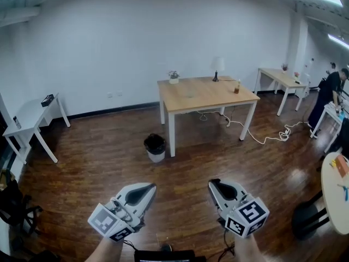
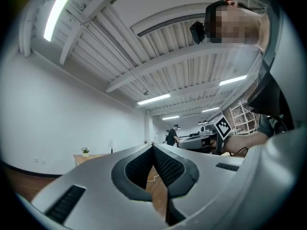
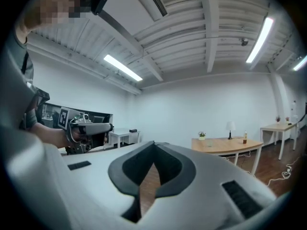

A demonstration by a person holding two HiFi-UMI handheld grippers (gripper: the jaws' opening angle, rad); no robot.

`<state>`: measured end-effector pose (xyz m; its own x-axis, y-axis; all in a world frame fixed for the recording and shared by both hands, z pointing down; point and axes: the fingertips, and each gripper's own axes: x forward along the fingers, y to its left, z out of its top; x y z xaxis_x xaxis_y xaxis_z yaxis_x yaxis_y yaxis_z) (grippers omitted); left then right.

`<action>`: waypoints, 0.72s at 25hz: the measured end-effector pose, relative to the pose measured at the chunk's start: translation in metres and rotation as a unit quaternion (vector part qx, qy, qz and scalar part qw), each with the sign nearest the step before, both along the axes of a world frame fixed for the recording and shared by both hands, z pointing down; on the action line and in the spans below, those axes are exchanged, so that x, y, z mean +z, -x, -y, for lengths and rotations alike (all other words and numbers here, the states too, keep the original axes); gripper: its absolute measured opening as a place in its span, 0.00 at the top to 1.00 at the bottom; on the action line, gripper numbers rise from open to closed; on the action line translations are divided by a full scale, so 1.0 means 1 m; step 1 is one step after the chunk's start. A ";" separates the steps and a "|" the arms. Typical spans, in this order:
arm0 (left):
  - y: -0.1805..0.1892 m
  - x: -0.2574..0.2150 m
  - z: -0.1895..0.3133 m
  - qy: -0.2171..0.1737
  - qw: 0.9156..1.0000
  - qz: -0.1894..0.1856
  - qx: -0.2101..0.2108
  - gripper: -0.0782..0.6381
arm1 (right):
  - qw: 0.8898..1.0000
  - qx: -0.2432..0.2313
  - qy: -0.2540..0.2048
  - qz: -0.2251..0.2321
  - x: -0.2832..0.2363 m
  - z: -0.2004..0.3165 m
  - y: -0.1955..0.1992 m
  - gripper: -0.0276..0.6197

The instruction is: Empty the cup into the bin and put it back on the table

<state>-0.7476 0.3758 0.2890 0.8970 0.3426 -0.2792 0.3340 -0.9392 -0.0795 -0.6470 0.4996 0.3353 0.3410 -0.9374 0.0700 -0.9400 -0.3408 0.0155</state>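
Low left: left gripper (image 1: 148, 189), jaws together, empty. Bin (image 1: 155, 147) on floor by table (image 1: 218, 100) leg. Faint clear cup (image 1: 190, 95) on mid-tabletop, well apart from both grippers. Plant (image 1: 173, 76), lamp (image 1: 217, 67), bottle (image 1: 237, 86) also on table. Low right: right gripper (image 1: 214, 184), jaws together, empty.

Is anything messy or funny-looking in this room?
Only one thing: a white cable trails loose across the floor from under the table, ending in a tangle. Nothing looks spilled; the bin stands upright.
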 end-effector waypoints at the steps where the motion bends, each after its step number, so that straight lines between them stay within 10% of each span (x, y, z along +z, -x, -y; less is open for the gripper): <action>1: -0.009 -0.001 0.008 0.001 1.000 0.000 0.004 0.89 | 1.000 0.004 0.000 0.001 -0.001 0.007 -0.008 0.96; 12: -0.075 -0.005 0.091 0.012 1.000 -0.010 0.014 0.89 | 1.000 0.021 0.002 -0.008 -0.007 0.085 -0.068 0.96; 18: -0.102 -0.020 0.101 -0.036 0.997 -0.074 0.004 0.89 | 1.000 0.023 0.002 -0.004 -0.009 0.101 -0.102 0.96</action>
